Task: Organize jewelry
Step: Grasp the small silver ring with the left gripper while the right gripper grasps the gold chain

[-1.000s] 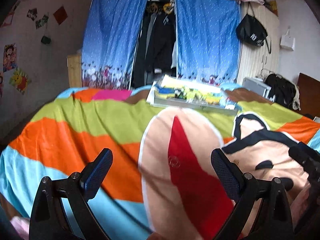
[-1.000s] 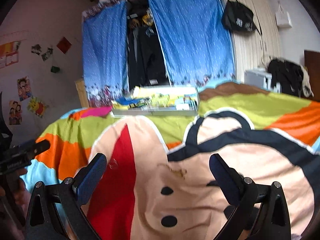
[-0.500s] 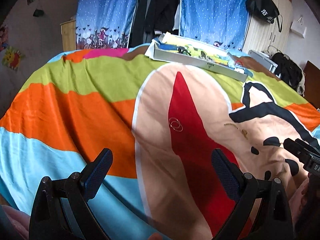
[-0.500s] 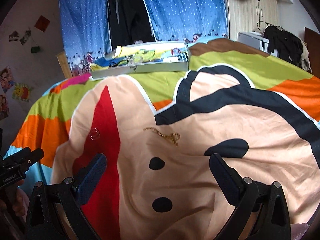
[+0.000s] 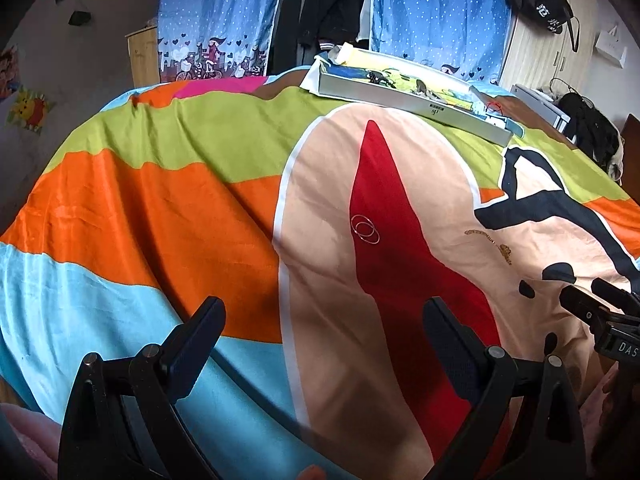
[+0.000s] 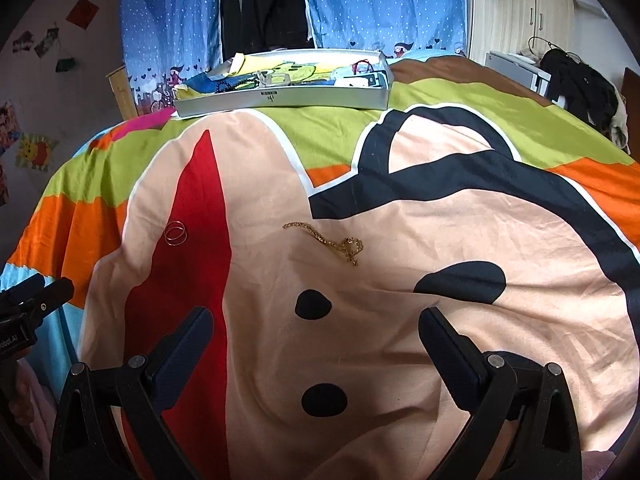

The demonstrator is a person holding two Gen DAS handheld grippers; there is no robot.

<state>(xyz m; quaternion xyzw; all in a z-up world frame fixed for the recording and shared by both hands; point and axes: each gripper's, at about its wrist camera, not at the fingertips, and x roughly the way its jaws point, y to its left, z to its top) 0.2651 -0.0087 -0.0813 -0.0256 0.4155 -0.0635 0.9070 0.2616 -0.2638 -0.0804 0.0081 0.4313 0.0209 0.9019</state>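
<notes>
black gripper (image 6: 312,344) frames, dark-blue pads (image 6: 448,344), silver screws

A bed (image 6: 460,320) in bright cartoon print carries 2 thin rings (image 6: 175,233), a gold chain (image 6: 328,242), and a seemingly cluttered tray (image 6: 280,98).

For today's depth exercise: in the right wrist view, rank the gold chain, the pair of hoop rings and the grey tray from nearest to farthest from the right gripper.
1. Gold chain, just ahead, centre of the bedspread.
2. Hoop rings, ahead to the left, at the red patch's edge.
3. Grey tray, far end of the bed.

Right gripper is open and empty.
</notes>
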